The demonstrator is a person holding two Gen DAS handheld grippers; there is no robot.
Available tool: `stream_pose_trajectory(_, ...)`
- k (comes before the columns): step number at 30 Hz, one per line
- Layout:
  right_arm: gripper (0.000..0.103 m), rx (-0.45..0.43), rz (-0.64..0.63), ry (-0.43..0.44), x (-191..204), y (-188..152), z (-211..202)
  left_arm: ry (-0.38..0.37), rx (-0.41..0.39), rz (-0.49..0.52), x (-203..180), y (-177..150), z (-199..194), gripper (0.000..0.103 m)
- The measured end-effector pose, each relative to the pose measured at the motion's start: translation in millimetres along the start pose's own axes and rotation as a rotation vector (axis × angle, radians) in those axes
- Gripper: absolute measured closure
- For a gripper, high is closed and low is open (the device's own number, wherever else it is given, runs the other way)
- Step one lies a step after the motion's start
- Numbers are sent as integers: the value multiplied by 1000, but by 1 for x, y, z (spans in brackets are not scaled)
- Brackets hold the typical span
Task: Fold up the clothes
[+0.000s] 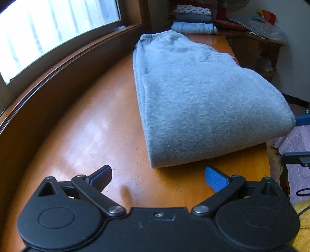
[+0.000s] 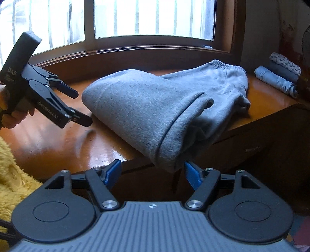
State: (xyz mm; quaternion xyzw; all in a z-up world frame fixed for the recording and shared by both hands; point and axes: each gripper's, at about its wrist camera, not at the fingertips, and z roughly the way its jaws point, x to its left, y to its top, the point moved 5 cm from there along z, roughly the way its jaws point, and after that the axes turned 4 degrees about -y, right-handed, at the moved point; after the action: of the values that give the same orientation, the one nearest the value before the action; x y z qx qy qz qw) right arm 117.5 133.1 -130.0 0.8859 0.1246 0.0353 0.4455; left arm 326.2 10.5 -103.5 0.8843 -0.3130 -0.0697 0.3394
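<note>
Lying folded on the orange wooden table (image 1: 81, 135), the grey sweatpants (image 1: 193, 100) rested beside the window (image 2: 151, 19), their doubled end overhanging the table edge. The left gripper (image 1: 158, 177) stood wide and empty just short of the sweatpants. The right gripper (image 2: 152, 173) also stood wide, the overhanging fabric near but not pinched. Judged step: between folds. The next move likely called for gripping the near fold and carrying it toward the waistband (image 2: 226, 65).

My own hand (image 2: 11, 114) behind the left gripper (image 2: 77, 105) is cut off at the edge. Beyond the grey sweatpants (image 1: 193, 93), the folded stack's (image 1: 193, 17) pattern is too small to read.
</note>
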Motion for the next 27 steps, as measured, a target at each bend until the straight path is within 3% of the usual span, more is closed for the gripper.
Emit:
stream_pose_trajectory(18, 30, -45, 44, -2, -4, 6, 22, -109, -18, 9, -12, 13, 21, 2)
stream_pose_trajectory(21, 35, -52, 57, -2, -6, 5, 23, -152, -24, 2, -14, 15, 21, 13)
stream_pose_trajectory(27, 41, -42, 57, 21, -5, 11, 31, -140, -46, 54, -23, 18, 19, 14)
